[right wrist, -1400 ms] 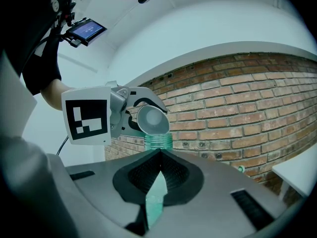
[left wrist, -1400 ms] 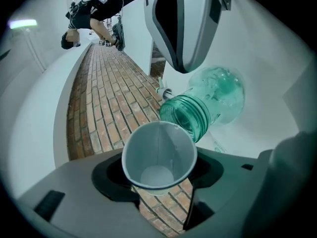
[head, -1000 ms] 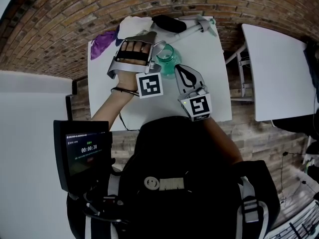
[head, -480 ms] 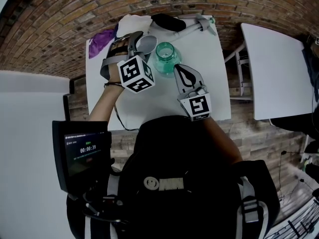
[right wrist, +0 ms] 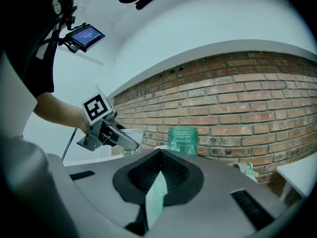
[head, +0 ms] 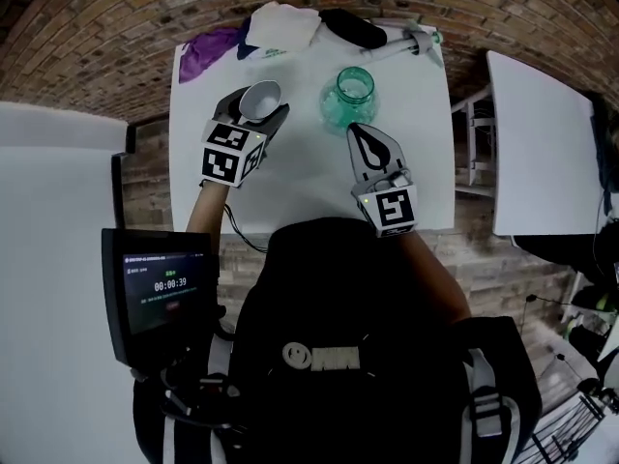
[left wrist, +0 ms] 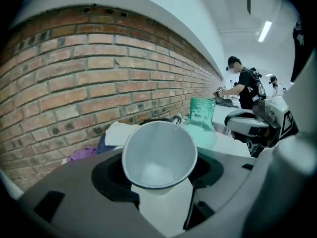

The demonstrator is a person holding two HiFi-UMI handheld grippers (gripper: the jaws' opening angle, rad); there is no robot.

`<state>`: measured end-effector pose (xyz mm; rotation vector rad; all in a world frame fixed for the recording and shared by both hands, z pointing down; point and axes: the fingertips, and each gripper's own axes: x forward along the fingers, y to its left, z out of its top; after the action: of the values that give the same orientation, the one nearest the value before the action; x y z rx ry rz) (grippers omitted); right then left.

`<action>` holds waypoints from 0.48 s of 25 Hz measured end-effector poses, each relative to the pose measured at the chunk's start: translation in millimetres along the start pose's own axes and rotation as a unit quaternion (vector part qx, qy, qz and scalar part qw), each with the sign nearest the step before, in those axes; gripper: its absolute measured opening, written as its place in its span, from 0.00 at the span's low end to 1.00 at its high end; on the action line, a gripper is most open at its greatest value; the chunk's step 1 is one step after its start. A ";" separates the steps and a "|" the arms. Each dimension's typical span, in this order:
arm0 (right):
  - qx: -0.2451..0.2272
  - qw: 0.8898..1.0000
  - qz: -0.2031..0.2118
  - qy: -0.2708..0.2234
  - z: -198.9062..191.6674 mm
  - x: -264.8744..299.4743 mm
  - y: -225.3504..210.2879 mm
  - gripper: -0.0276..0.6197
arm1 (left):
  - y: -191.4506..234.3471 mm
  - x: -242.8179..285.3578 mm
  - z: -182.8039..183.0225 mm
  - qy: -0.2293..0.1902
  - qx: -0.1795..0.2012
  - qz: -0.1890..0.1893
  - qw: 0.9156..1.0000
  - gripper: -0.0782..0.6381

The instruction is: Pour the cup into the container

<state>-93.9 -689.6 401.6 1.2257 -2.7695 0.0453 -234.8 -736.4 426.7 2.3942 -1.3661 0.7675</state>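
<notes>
A white paper cup [head: 259, 100] sits in my left gripper [head: 263, 106], whose jaws are shut on its sides. The cup is left of the green glass jar [head: 348, 97] and apart from it, over the white table [head: 300, 177]. In the left gripper view the cup [left wrist: 159, 155] faces me mouth-first, its inside plain white, with the jar [left wrist: 202, 117] behind it. My right gripper [head: 362, 133] is shut on nothing, just in front of the jar. Its own view shows the jar [right wrist: 183, 139] ahead and the left gripper [right wrist: 124, 142] with the cup [right wrist: 131, 137] to the left.
At the table's far edge lie a purple cloth [head: 208, 51], a white cloth [head: 280, 22], a black object [head: 353, 27] and a spray bottle [head: 416, 42]. A brick wall runs behind. A second white table [head: 542, 153] stands to the right. People [left wrist: 245, 86] stand far off.
The left gripper has drawn the cup back from over the jar, moved it left and turned it from tipped to near upright. The right gripper has hardly moved.
</notes>
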 end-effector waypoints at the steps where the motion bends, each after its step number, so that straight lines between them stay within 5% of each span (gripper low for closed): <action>1: -0.001 1.000 0.004 0.005 -0.5 2.0 6.0 0.04 | 2.4 -3.5 -7.5 -0.005 -0.011 0.005 1.000 0.53; 5: 0.001 1.000 0.011 0.026 -0.3 13.2 29.2 0.05 | 14.7 -12.5 -27.6 -0.033 -0.052 0.023 0.998 0.53; 12: 0.010 0.999 0.016 0.043 -6.6 23.7 52.7 0.04 | 13.0 -3.4 -72.1 -0.039 -0.055 0.040 0.997 0.53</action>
<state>-148.0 -671.1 411.9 1.1543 -2.7217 0.1263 -269.5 -705.9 483.7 2.3186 -1.5023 0.6071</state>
